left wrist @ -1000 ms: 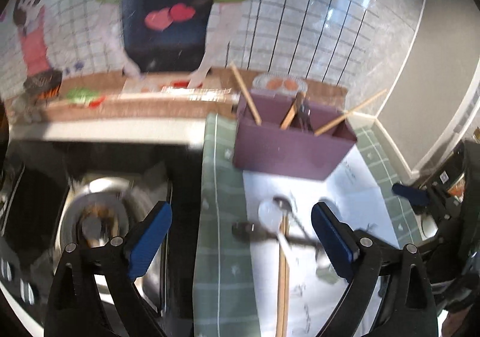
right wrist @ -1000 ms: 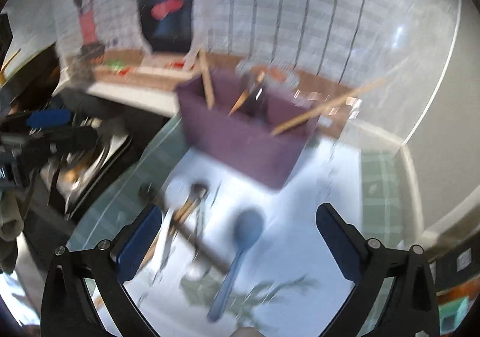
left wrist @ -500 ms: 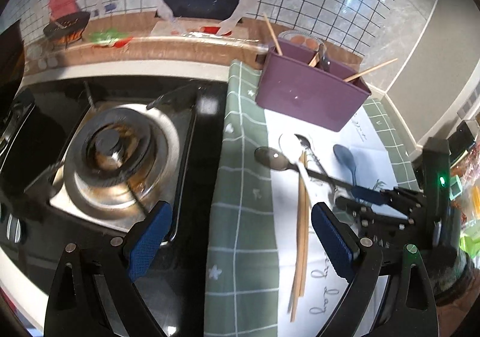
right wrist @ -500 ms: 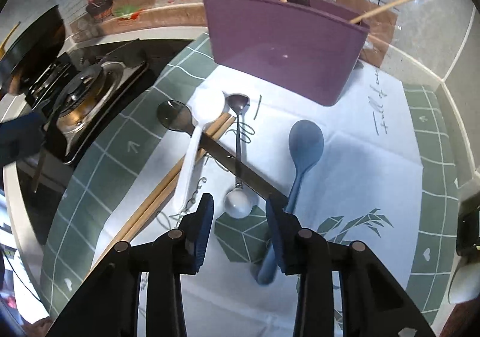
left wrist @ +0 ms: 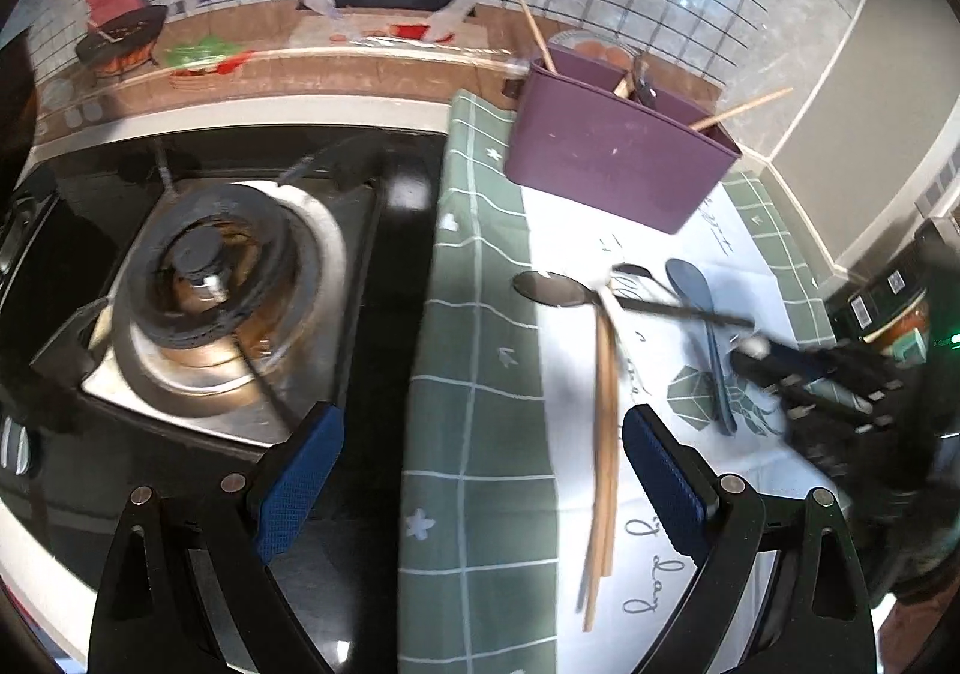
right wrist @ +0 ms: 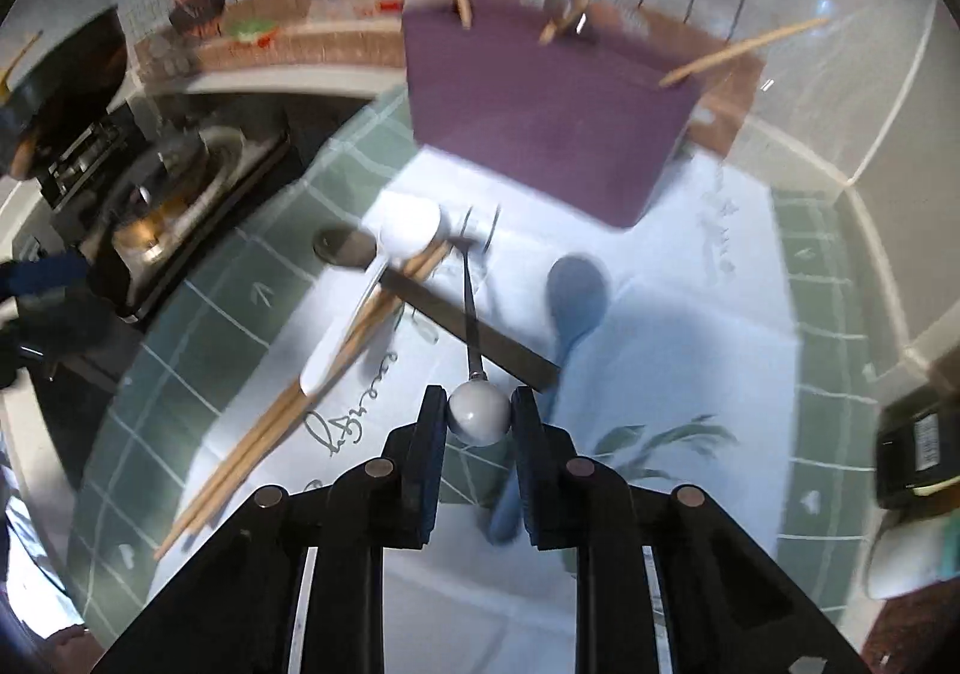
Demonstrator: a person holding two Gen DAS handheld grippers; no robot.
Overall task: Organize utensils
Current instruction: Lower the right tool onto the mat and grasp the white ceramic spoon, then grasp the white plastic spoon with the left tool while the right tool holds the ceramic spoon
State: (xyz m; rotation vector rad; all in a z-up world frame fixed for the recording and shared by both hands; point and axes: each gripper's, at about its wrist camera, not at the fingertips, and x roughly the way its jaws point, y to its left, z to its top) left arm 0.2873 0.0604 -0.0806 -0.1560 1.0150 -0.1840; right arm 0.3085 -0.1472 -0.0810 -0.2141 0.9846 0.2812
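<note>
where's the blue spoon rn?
Right wrist view: the blue spoon lies on the white mat, right of the long dark-handled spoon, bowl toward the purple utensil box, handle running down beside the right gripper.

My right gripper [left wrist: 780, 368] is smeared by blur at the right edge of the left view, so its jaws cannot be read there. The holder [right wrist: 540, 98] is blurred in my right view, and what stands in its middle compartment I can't make out. My fingers [right wrist: 528, 464] hide the lower handle of the blue spoon [right wrist: 576, 290]. The stove [left wrist: 210, 278] is cut off at the left edge.
</note>
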